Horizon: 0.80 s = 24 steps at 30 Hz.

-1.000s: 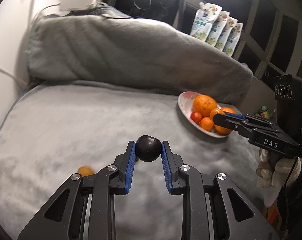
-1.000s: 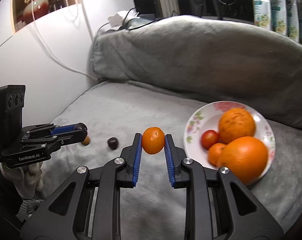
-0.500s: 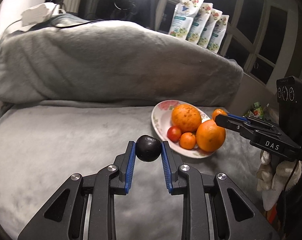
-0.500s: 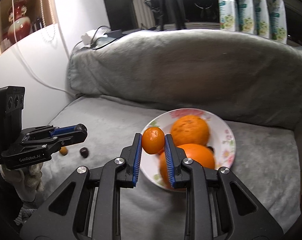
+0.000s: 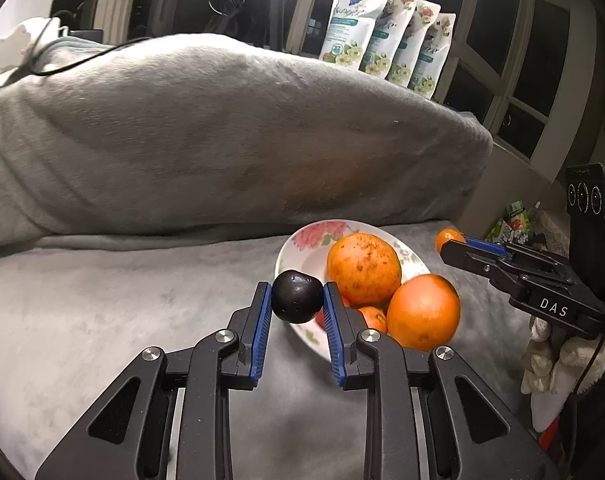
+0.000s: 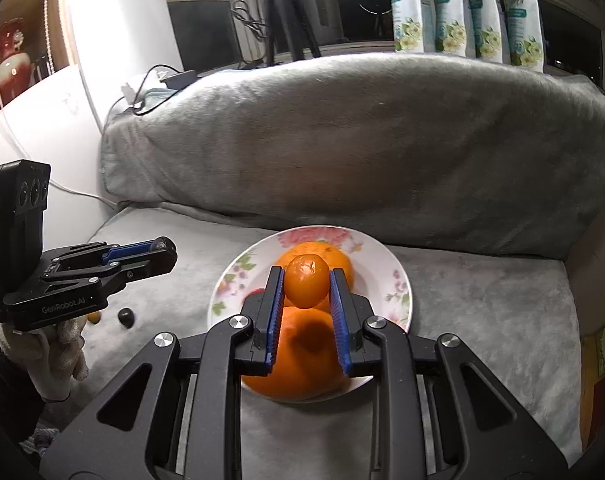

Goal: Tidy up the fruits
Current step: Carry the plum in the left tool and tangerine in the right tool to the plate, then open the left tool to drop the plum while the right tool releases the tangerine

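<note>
Now a dark plum (image 5: pixel 297 297) is held between the fingers (image 5: pixel 262 322) of the left gripper (image 5: pixel 296 300), which are closed to the fruit's width; a second earlier it was carried over bare grey blanket (image 5: pixel 102 320), and since then it has been brought to the near rim of the flowered plate (image 5: pixel 302 236). Just beyond and to the right of the left fingers, a speckled orange (image 5: pixel 363 268), a smooth large orange (image 5: pixel 423 312), a small mandarin (image 5: pixel 372 318) and a sliver of a red fruit (image 5: pixel 320 319) are seen on the plate.

Likewise, a small tangerine (image 6: pixel 305 280) is pinched between the fingers (image 6: pixel 276 314) of the right gripper (image 6: pixel 305 286), closed only to its width. It has been moved from left of the plate to directly above the piled oranges. Both fruits are thus judged ready for release onto the plate, though little free space is left and rolling off the pile seems possible.

Farther left of the right fingers, a dark fruit (image 6: pixel 126 317) and a small orange fruit (image 6: pixel 94 317) are seen lying on the blanket, so collection is judged unfinished.
</note>
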Each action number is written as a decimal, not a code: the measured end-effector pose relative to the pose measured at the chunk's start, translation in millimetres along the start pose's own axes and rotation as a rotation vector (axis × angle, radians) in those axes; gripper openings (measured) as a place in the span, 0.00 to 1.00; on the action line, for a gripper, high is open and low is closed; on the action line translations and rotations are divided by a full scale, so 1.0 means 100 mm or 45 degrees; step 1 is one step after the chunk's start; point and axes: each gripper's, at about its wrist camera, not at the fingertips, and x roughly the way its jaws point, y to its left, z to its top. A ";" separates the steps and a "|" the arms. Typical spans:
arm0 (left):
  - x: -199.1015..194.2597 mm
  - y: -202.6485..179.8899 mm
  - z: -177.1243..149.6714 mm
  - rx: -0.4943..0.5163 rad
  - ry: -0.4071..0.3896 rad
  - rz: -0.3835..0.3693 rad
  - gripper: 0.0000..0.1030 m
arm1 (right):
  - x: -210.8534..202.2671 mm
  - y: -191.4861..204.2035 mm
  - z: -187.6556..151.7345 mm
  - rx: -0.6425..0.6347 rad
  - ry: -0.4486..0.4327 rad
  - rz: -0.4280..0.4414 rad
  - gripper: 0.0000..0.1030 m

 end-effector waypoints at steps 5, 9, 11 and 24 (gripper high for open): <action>0.15 -0.05 0.06 0.017 0.018 -0.012 0.23 | 0.09 -0.13 0.01 0.018 0.017 -0.026 0.23; 0.24 -0.07 0.09 0.023 0.026 -0.017 0.23 | 0.17 -0.24 0.00 0.043 0.034 -0.044 0.23; 0.28 -0.08 0.10 0.025 0.032 -0.018 0.23 | 0.21 -0.28 -0.01 0.051 0.045 -0.053 0.23; 0.47 -0.11 0.15 0.037 0.071 -0.028 0.23 | 0.38 -0.43 0.00 0.079 0.088 -0.079 0.23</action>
